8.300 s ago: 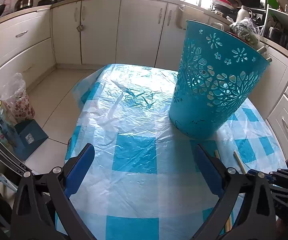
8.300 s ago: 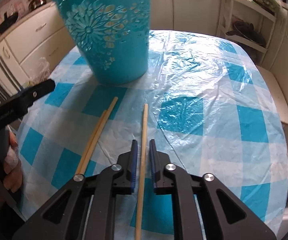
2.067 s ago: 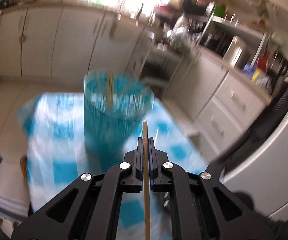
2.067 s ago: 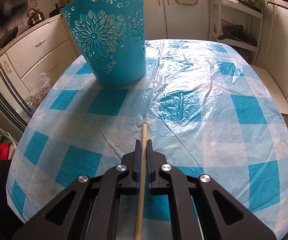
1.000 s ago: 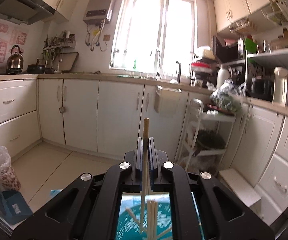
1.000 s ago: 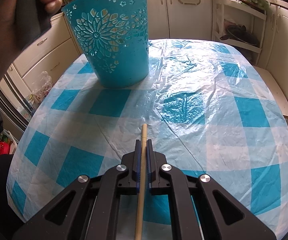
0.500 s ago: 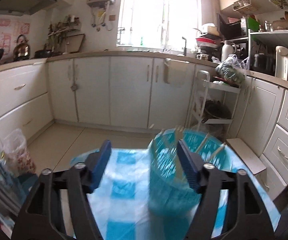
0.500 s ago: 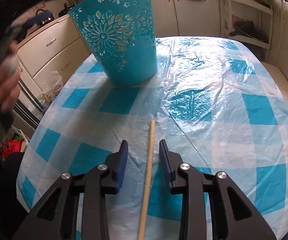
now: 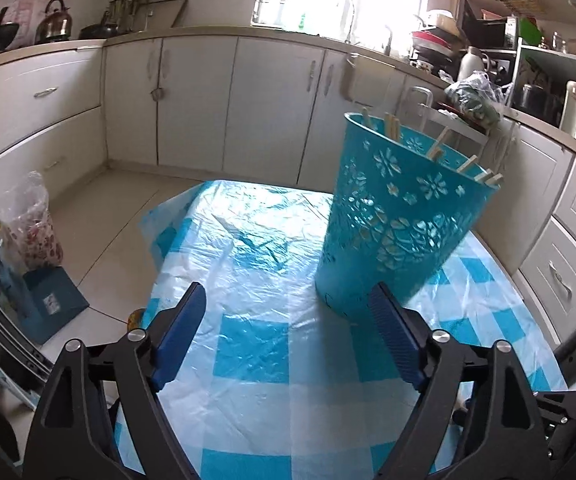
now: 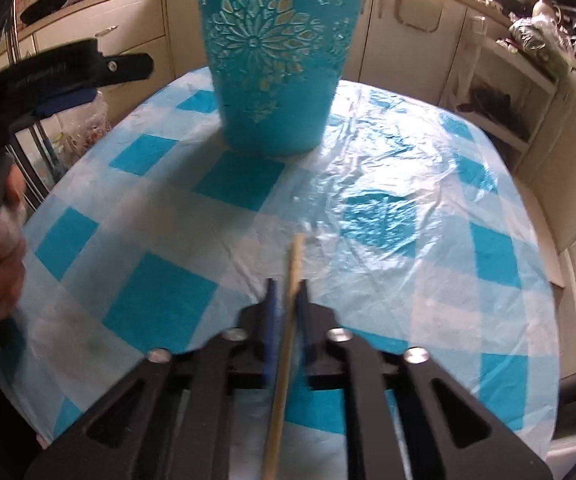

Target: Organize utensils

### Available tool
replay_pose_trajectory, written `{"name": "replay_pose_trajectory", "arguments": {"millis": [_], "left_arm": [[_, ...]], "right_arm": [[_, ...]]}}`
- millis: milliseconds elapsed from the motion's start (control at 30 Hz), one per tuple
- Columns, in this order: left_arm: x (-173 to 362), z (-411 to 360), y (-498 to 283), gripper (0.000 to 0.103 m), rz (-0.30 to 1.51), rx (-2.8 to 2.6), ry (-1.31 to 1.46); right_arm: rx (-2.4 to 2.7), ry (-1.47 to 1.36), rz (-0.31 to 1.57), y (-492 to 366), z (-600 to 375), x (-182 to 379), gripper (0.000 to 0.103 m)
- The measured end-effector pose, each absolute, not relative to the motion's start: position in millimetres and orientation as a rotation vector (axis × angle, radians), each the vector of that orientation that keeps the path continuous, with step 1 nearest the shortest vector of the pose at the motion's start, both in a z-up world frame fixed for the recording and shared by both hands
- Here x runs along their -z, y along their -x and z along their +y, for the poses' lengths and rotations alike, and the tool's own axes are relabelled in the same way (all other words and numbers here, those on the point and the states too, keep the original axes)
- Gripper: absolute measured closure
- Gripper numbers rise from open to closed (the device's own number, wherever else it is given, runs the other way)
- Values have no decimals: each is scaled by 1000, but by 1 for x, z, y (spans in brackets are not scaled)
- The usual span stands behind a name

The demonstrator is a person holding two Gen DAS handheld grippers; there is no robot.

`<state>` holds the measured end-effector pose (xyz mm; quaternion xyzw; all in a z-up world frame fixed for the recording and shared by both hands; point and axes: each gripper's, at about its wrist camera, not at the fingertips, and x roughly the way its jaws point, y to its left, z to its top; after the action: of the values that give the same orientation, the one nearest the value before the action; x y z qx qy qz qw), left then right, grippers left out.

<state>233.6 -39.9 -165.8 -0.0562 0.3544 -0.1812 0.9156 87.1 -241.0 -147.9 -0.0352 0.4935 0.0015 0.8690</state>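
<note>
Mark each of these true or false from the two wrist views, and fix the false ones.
1. The left gripper is open and holds nothing. True.
2. The teal basket lies on its side on the tablecloth. False: it stands upright on the blue-and-white checked tablecloth.
3. Wooden chopstick ends stick up past the basket's rim. True.
4. The right gripper has a metal spoon between its fingers. False: a wooden chopstick runs between them, with the jaws nearly closed around it.
5. A kettle sits on the counter to the far left. True.
</note>
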Motion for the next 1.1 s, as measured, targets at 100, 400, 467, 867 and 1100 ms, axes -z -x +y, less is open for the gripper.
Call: {"name": "replay_pose_trajectory", "arguments": {"millis": [100,400,467,867,1100], "left_arm": [[173,-42,-230,20,750,395,110],[178,-53,-232,16,796,413,109],[181,-54,-233,16,812,414,114],[193,-54,-240,14,865,400,149],[197,-52,-243,13,878,404,163]], "right_arm": [[-6,-46,1034,-86,-253,146,97],[-131,-339,810,-77,-274,84,97],[-159,-367,745,-83,-273,65,97],[-134,-491,295,-171,-280,-42,97],[67,-503,258,-236,-283,-26,97]]}}
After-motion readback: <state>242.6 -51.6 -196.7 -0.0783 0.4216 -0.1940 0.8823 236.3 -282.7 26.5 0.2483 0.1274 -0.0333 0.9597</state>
